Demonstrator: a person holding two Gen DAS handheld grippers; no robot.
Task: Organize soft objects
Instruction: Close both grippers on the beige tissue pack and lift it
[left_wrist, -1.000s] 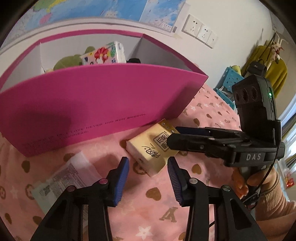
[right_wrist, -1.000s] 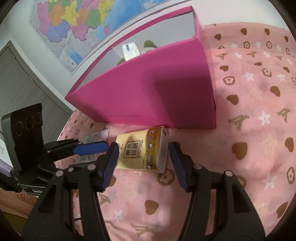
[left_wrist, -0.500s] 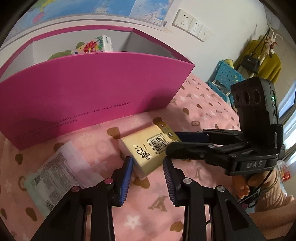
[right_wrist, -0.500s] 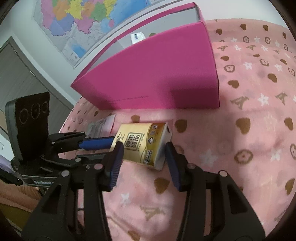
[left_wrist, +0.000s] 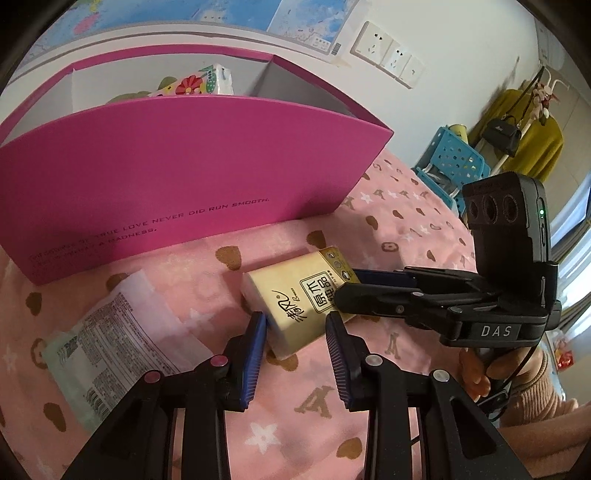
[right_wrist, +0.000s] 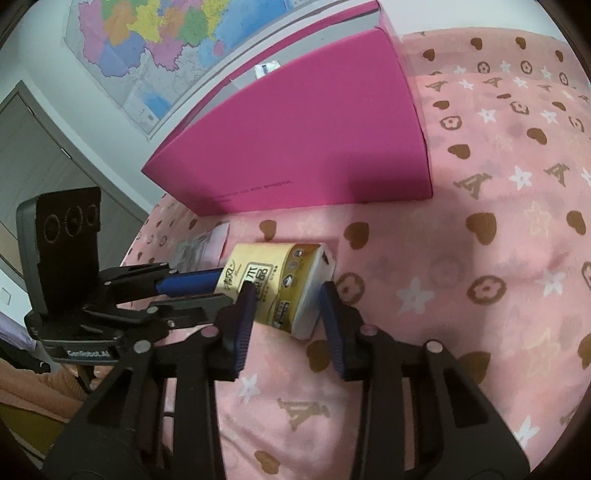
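Note:
A yellow tissue pack (left_wrist: 295, 302) lies on the pink patterned bedspread (left_wrist: 369, 424) in front of a pink box (left_wrist: 177, 184). My left gripper (left_wrist: 295, 325) pinches its near end between both blue pads. My right gripper (right_wrist: 286, 295) closes on its other end (right_wrist: 284, 280) from the right. In the left wrist view the right gripper (left_wrist: 343, 288) reaches across the pack. A flat white-and-green wipes packet (left_wrist: 110, 347) lies to the left.
The pink box holds a floral tissue pack (left_wrist: 199, 81) and a green soft toy (left_wrist: 122, 98). A blue stool (left_wrist: 454, 162) and a coat rack (left_wrist: 524, 125) stand at the far right. A map (right_wrist: 166, 48) hangs on the wall.
Both grippers have narrowed and closed on the yellow tissue pack from opposite ends. The pack has tilted slightly and sits closer between the pads.

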